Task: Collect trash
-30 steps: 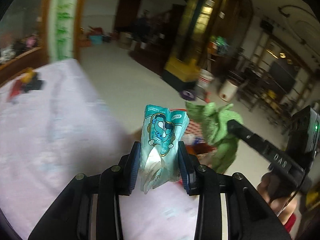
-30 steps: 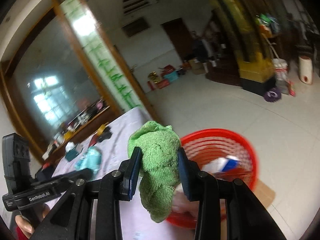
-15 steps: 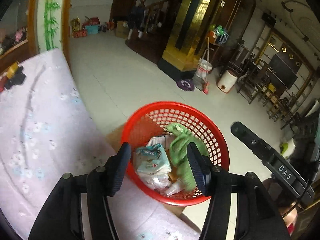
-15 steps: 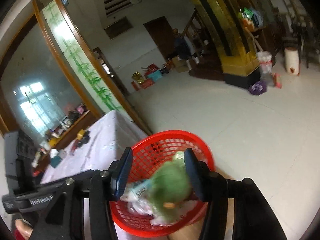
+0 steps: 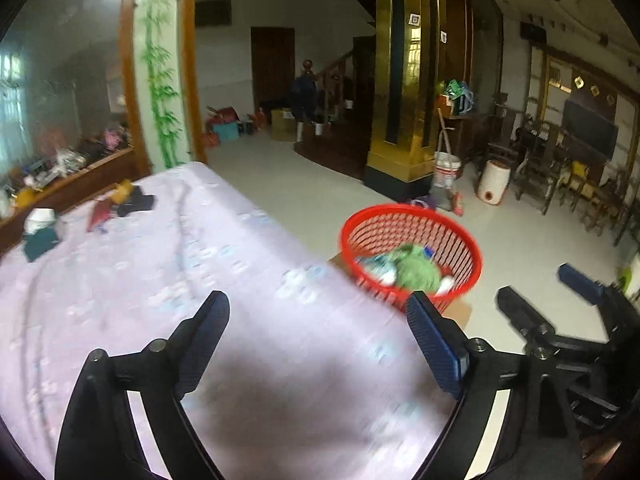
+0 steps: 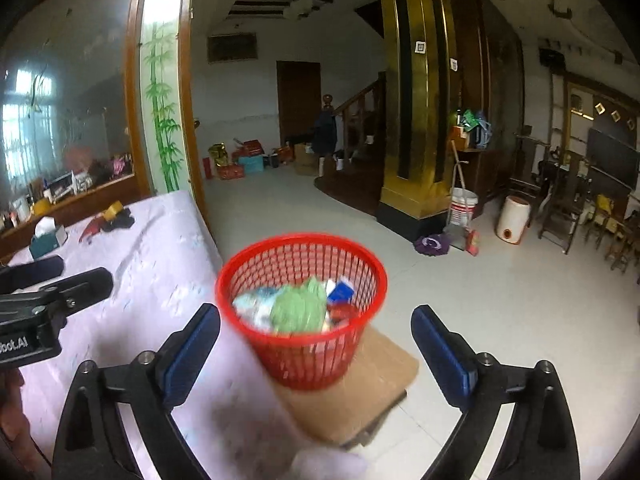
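Pale tiled floor (image 6: pixel 500 292) spreads toward a gold pillar (image 6: pixel 416 120), a dark door (image 6: pixel 298 100) and wooden chairs (image 5: pixel 560 176); daylight comes through a window (image 6: pixel 26 128).

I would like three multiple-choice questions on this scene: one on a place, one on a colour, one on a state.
1. Where does the red basket stand?
A. on flat cardboard on the floor
B. on the bed
C. on a chair

2. What colour is the cloth in the basket?
A. yellow
B. green
C. black

3. What do the right gripper jaws hold?
A. the cloth
B. a box
C. nothing

Key: 1 A, the cardboard lies under it beside the bed; 2 B, a green heap among the wrappers; 3 C, the jaws are opening, with nothing between them.
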`<move>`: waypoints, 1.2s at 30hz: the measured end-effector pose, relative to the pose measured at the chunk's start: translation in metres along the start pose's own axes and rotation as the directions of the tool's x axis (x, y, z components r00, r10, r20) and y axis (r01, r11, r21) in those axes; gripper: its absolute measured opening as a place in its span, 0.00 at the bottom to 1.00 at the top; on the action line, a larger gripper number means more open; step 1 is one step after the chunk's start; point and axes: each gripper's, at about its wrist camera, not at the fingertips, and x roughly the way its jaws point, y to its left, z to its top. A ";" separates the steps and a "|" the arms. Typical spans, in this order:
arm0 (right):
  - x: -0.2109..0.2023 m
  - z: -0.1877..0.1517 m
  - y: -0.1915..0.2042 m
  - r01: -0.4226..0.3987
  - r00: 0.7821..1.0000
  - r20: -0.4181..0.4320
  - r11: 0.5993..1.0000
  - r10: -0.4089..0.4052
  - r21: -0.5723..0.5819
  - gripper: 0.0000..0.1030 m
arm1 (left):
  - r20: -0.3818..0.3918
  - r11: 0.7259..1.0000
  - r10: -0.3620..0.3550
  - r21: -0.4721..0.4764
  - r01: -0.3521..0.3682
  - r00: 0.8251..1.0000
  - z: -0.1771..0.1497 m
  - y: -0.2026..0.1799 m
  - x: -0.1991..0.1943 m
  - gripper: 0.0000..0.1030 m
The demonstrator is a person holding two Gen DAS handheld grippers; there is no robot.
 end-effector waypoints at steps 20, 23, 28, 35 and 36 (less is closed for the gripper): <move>-0.045 -0.037 0.035 0.020 1.000 0.011 0.996 -0.019 -0.085 0.96 | 0.017 0.978 0.209 -0.006 -0.209 0.978 -0.084 0.018 -0.073 0.96; -0.044 -0.040 0.038 0.017 1.000 0.006 0.995 -0.016 -0.094 0.96 | 0.012 0.977 0.212 -0.009 -0.212 0.977 -0.087 0.019 -0.073 0.97; -0.041 -0.042 0.041 0.012 1.000 -0.003 0.995 -0.012 -0.102 0.96 | -0.008 0.978 0.203 -0.037 -0.204 0.979 -0.088 0.025 -0.069 0.97; -0.040 -0.046 0.044 -0.007 1.000 -0.019 0.993 0.005 -0.114 0.96 | -0.035 0.979 0.198 -0.049 -0.200 0.980 -0.092 0.028 -0.065 0.96; -0.040 -0.045 0.044 -0.008 1.000 -0.020 0.993 0.006 -0.115 0.96 | -0.036 0.978 0.200 -0.049 -0.202 0.979 -0.092 0.027 -0.065 0.96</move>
